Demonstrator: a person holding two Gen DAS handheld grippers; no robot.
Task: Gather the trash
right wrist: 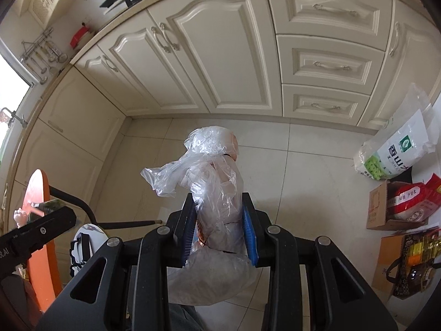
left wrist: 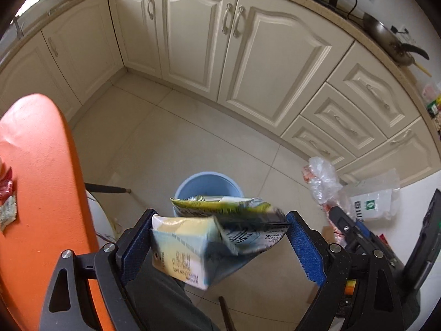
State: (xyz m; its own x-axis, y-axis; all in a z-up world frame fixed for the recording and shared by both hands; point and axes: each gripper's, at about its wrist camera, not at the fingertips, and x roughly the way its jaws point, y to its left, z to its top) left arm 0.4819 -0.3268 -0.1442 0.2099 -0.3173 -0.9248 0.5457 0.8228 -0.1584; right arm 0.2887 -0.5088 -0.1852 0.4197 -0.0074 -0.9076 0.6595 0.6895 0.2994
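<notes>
Right now my left gripper (left wrist: 220, 231) is spread wide around a crumpled drink carton (left wrist: 212, 237), which sits between its blue pads above the blue bin (left wrist: 208, 186) on the floor. My right gripper (right wrist: 217, 220) is clamped narrow on a clear plastic bag (right wrist: 212, 193).

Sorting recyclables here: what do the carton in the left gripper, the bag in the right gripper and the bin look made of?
Carton: printed coated paperboard, creased and crushed.
Bag: thin clear plastic film, crinkled and see-through.
Bin: probably smooth pale-blue plastic.
</notes>
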